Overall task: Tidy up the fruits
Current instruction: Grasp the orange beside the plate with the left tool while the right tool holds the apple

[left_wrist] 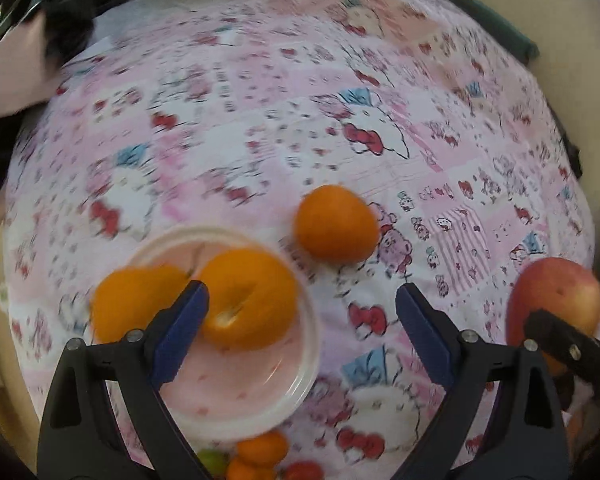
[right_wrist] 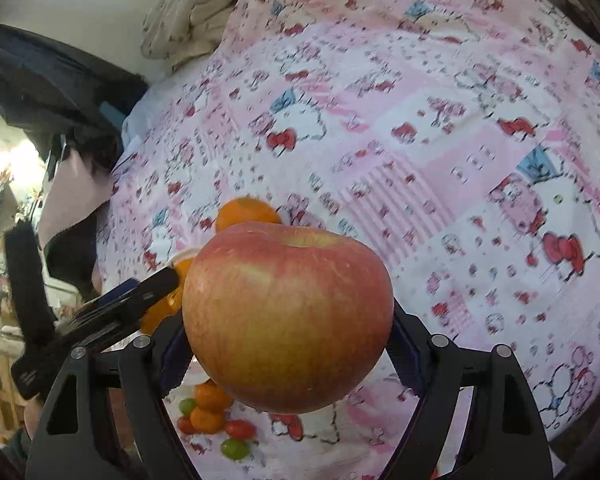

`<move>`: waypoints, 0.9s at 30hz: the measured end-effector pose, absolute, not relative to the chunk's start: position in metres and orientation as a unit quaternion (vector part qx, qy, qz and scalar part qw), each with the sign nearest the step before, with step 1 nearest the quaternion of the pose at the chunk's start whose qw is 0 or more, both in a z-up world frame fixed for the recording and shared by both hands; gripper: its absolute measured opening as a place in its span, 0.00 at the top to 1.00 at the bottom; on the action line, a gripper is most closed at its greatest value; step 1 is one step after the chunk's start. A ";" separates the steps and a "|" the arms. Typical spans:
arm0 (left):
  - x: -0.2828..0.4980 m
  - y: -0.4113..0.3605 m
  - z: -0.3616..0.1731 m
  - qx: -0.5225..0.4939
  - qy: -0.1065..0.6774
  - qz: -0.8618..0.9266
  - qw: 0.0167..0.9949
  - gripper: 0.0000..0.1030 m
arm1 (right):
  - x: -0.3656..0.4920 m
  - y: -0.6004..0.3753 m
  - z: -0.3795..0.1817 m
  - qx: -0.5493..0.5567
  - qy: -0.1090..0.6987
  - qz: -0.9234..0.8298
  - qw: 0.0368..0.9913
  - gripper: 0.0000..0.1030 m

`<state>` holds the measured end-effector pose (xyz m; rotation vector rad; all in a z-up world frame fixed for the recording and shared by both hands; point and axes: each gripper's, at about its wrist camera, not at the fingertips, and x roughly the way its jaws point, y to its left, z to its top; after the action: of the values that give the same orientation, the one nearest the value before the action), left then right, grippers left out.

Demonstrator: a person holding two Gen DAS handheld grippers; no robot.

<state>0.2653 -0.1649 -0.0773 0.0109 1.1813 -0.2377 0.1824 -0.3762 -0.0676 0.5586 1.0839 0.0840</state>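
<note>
Left wrist: our left gripper gapes above bowl; orange at 12 o'clock.
Right wrist: our right gripper clamps apple, hiding bowl.
Around: small fruits at 6 o'clock.

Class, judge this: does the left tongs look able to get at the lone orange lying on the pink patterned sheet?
Probably yes. The left tongs are open and empty, and the lone orange lies just ahead of them on the pink patterned sheet, beside the bowl, with nothing between.

Red-yellow apple, orange oranges, pink cartoon-print bedsheet, translucent whitish bowl.
</note>
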 end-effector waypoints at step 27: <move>0.319 -0.236 -0.146 0.093 0.593 -0.071 0.796 0.26 | 0.197 -0.414 -0.066 0.322 0.492 0.018 0.808 0.18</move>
<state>0.3194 -0.2356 -0.1456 0.2007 1.2747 -0.1536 0.1972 -0.4137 -0.0663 0.6879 1.0531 0.0385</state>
